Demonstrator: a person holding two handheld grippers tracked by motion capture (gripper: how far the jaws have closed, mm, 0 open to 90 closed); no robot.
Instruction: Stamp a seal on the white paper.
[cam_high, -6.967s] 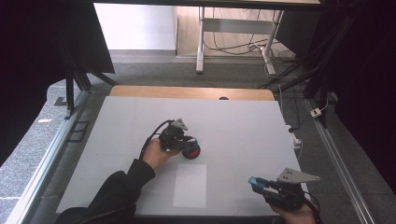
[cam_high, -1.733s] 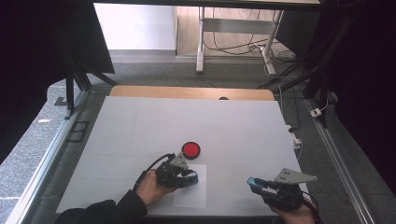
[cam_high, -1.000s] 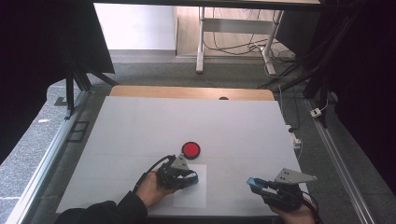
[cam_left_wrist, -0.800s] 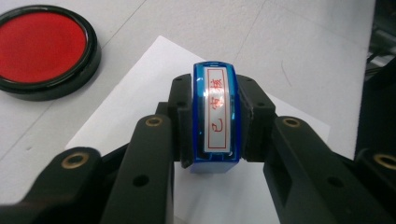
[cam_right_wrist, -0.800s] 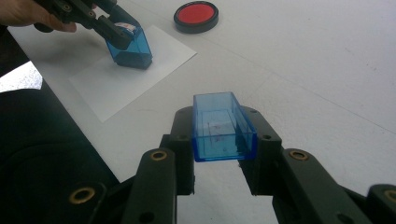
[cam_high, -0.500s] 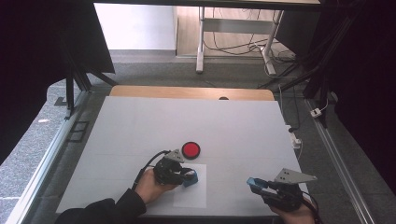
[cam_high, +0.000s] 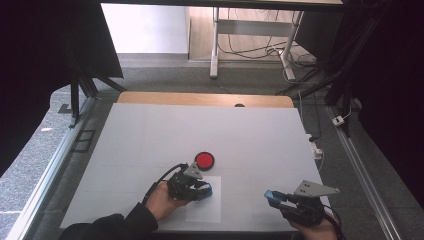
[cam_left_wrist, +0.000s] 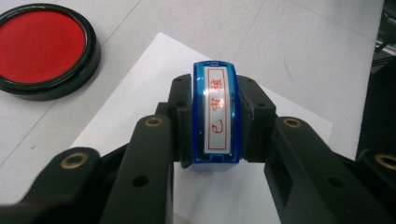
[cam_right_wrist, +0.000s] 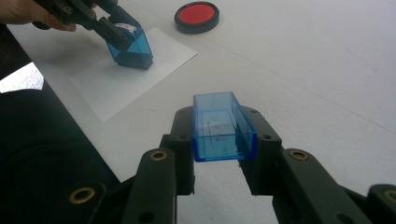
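Since 7 seconds ago the left gripper (cam_high: 196, 189) moves from the red ink pad (cam_high: 204, 160) down to the white paper sheet (cam_high: 205, 210) near the front edge of the worktop (cam_high: 150, 135), while the right gripper (cam_high: 280, 199) keeps its place at the front right corner.

From the high view, the left gripper is clamped on a blue stamp (cam_high: 203, 190), which sits over the upper part of the sheet. The ink pad lies just beyond the sheet, apart from the stamp. The right gripper is clamped on a blue cap (cam_high: 274, 195) and is well apart from the left one.

From the left gripper view, the 2 black jaws press on both sides of the blue stamp (cam_left_wrist: 216, 116). Its label with red characters faces the camera. The ink pad (cam_left_wrist: 42, 49) is at the top left, and the paper sheet (cam_left_wrist: 140, 107) is under the stamp.

From the right gripper view, the jaws hold the blue cap (cam_right_wrist: 223, 127), a clear open box, above the bare worktop (cam_right_wrist: 303, 70). Farther off, the stamp (cam_right_wrist: 130, 46) stands tilted with its lower end touching the sheet (cam_right_wrist: 126, 79), and the ink pad (cam_right_wrist: 197, 16) lies behind it.
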